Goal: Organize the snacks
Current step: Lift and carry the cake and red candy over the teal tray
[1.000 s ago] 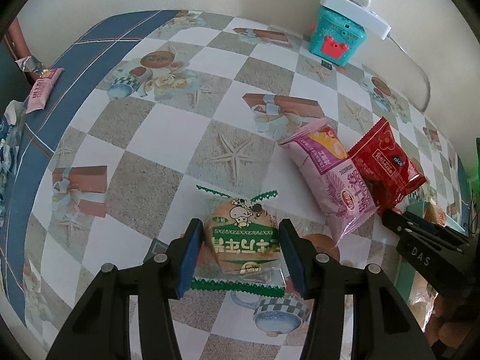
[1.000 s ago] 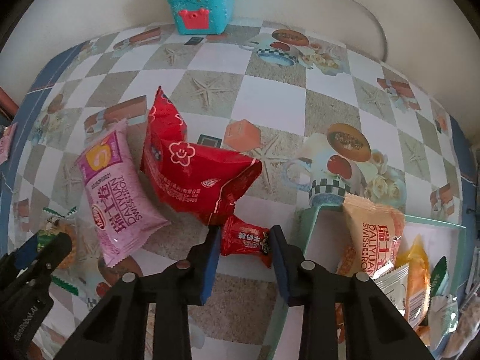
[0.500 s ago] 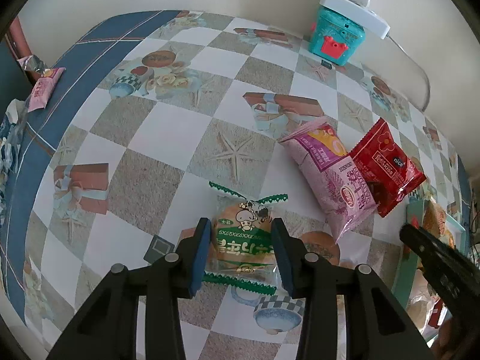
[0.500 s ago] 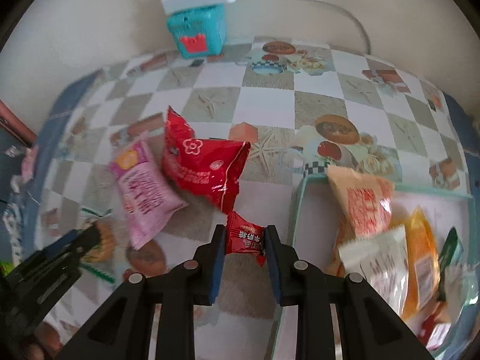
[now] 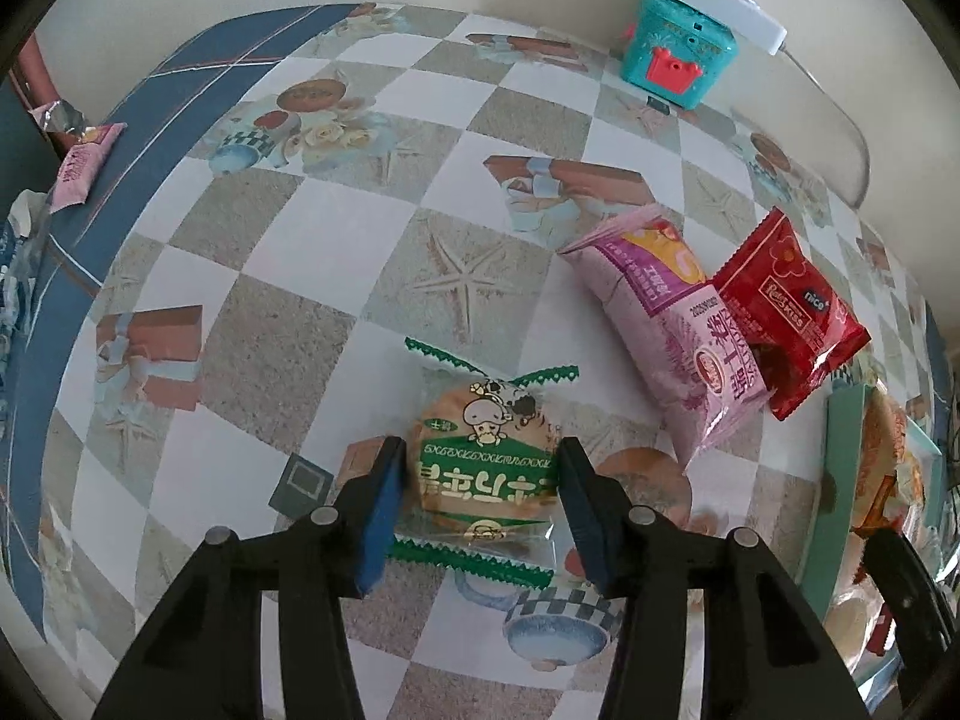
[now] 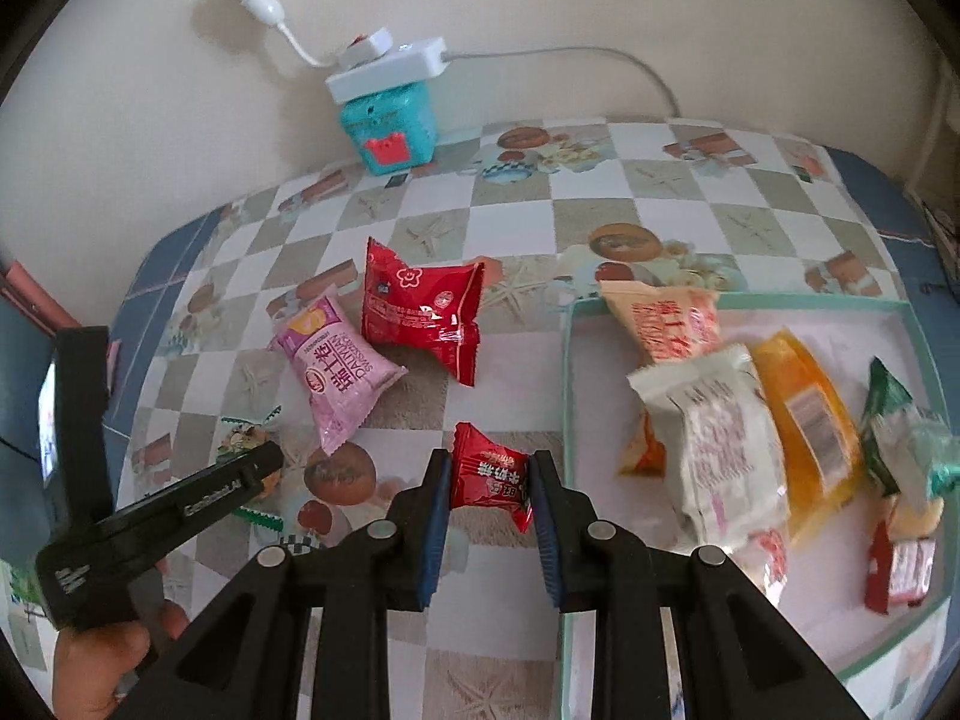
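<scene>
The work surface is a table [image 6: 600, 180] under a glossy checked oilcloth, set against a plain wall; a teal box [image 6: 393, 126] with a white power strip [image 6: 390, 66] on top stands at its far edge.

The right gripper [image 6: 489, 480] has its jaws pinching a small red candy packet [image 6: 489, 474] across its width, just beside the left rim of the teal-edged tray [image 6: 567, 372]. The packet is light, crinkly film, likely slippery; the grip belongs on the filled middle, not on the flat sealed ends.

The left gripper [image 5: 477, 480] has had its jaws opening; they now flank a round cake in a clear, green-trimmed wrapper [image 5: 486, 468] lying near the table's near edge. Pad contact is not evident. The cake looks soft and crushable: light pressure across its width is advised.

A pink pillow pack [image 5: 666, 324] and a red foil pack [image 5: 786, 312], touching each other, lie toward the tray. Both appear air-filled, soft and light
</scene>
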Available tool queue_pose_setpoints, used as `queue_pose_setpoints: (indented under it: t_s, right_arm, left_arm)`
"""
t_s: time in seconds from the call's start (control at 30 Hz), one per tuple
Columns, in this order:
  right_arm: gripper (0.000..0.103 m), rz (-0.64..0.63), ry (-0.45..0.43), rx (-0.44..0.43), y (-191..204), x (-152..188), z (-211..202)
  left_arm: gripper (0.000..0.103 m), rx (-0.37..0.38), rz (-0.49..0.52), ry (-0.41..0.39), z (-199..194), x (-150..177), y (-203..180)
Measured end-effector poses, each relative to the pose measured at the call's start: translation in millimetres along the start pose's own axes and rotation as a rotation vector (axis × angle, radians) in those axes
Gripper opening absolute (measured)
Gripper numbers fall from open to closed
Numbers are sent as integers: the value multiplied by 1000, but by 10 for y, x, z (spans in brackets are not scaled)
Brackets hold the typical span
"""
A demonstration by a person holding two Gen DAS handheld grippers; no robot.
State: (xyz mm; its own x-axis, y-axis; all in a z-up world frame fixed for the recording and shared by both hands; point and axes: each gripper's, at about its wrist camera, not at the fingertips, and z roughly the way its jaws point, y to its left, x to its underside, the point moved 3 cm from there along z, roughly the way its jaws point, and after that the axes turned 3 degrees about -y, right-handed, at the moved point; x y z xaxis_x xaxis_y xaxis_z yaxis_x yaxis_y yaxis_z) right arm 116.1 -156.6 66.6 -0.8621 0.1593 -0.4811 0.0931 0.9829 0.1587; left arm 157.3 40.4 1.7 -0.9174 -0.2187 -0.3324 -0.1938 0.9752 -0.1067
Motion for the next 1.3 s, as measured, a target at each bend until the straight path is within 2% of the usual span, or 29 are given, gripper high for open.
queue_pose_setpoints:
  t_s: [0.23, 0.37, 0.57, 0.7, 0.87, 1.03, 1.3]
  right_arm:
    - [28, 67, -53, -15, -120, 96, -282]
    - [28, 107, -77, 32, -295, 149, -421]
    - [28, 188, -93, 61, -650, 238, -581]
    - [28, 245, -98, 134, -1004, 315, -689]
    - [28, 326, -74, 194, -1468, 435, -706]
    - [28, 389, -62, 210, -1767, 505, -730]
    - [28, 443, -67, 207, -2000, 550, -825]
  left_arm:
    - [52, 7, -12, -71, -312, -41, 11]
    - [52, 25, -2, -121, -572, -46, -48]
    - [52, 99, 36, -162, -902, 53, -278]
    - [52, 142, 116, -172, -1042, 186, -635]
    - [52, 215, 233, -146, -1082, 396, -1148]
    - [52, 259, 335, -118, -1103, 606, -1600]
    - [52, 318, 469, -100, -1171, 918, -2182]
